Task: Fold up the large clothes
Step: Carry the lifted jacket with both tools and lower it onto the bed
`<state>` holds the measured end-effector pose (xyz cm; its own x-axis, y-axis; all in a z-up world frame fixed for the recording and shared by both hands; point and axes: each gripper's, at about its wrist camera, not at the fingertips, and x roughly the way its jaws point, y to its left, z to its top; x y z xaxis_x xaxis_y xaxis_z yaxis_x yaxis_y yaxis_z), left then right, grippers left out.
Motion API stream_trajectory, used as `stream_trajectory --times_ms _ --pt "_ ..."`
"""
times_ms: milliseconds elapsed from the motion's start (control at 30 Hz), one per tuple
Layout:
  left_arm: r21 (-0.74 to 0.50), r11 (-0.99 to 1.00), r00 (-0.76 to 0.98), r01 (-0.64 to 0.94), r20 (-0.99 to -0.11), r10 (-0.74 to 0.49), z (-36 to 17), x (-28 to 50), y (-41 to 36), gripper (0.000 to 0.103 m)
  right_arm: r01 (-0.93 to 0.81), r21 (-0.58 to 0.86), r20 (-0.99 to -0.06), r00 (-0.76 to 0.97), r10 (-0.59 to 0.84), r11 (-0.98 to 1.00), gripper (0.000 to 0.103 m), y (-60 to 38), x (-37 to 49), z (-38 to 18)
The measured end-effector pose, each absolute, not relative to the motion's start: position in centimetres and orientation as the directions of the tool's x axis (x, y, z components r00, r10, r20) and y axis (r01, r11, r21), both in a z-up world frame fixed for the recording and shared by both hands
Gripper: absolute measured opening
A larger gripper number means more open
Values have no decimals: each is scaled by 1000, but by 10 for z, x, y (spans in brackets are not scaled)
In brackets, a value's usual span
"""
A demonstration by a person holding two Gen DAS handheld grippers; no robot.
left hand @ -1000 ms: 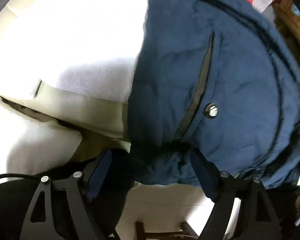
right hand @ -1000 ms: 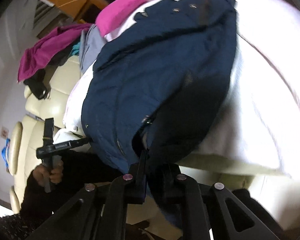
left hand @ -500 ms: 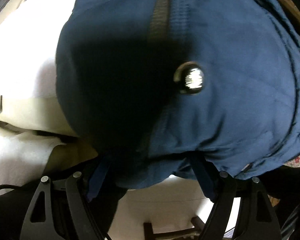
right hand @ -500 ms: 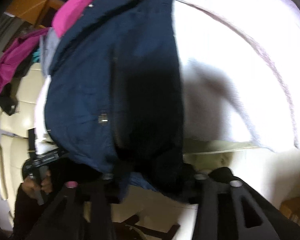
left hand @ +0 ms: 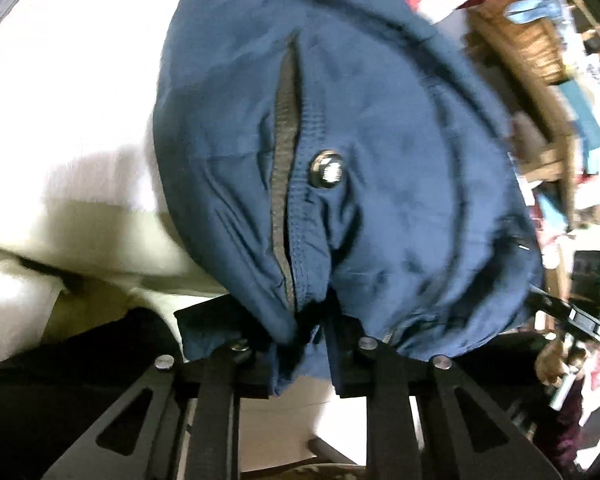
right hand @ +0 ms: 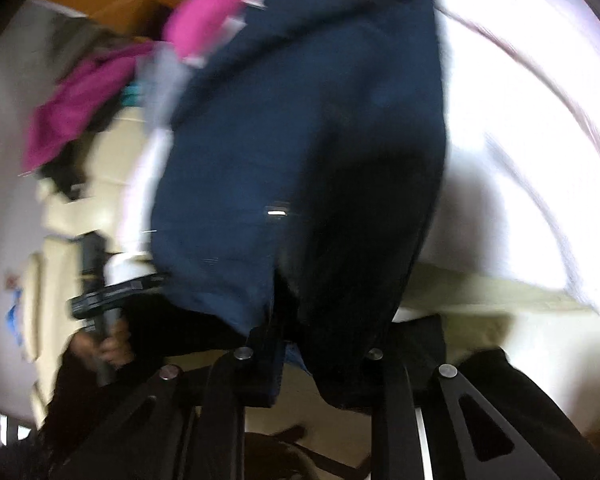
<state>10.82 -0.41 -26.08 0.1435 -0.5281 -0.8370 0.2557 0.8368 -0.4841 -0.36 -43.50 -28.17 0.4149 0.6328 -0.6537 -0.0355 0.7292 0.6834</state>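
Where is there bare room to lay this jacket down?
Bare white cover lies left of the jacket in the left view and right of it in the right view. Crowded: the pink clothes at the far end.

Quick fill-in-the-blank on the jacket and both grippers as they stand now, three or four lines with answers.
1. The jacket is ____ in colour.
2. The left gripper is shut on the jacket's ____ edge in its own view.
3. Beside the pocket opening sits a round metal ____.
4. The right gripper has jacket cloth ____ its fingers.

Answers: navy blue; lower; snap; between
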Motion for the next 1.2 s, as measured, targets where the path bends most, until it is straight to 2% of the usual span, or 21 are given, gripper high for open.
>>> stream_trajectory --times_ms 133,233,333,367,400,467,633,733,867,1000,1100,1200 --pt "-530 814 132 238 -813 -568 -258 112 5 19 -7 726 -640 358 680 688 25 -433 14 -295" --pt "-520 819 118 241 -822 -557 -255 113 -2 19 54 718 -671 318 669 694 30 -422 24 -314" --pt "-515 825 97 231 -832 -547 -256 116 -7 21 24 687 -693 320 646 726 30 -412 27 -313" --pt "-523 822 99 225 -827 -553 -258 115 -8 20 12 681 -694 329 641 732 27 -413 26 -309" --pt "-533 813 100 234 -819 -565 -254 115 -9 19 -1 675 -693 341 635 737 19 -411 24 -302" --pt "-541 795 108 274 -804 -585 -242 114 -12 18 -55 648 -686 391 614 760 15 -410 18 -279" --pt "-549 743 188 384 -741 -644 -177 133 -18 17 -165 658 -573 524 631 735 13 -411 28 -218" --pt "-589 710 270 385 -664 -697 -135 169 -10 16 -197 690 -474 603 641 696 12 -427 46 -191" --pt "-637 690 358 343 -591 -723 -113 224 0 14 -173 754 -343 719 605 633 12 -465 90 -173" --pt "-689 679 417 252 -556 -719 -121 296 -7 14 -107 846 -230 810 539 522 12 -504 145 -183" --pt "-702 684 449 198 -555 -700 -139 335 -12 12 -49 883 -222 832 508 467 12 -520 190 -201" --pt "-707 693 473 143 -566 -675 -162 372 -29 12 33 902 -268 824 499 431 12 -530 229 -228"
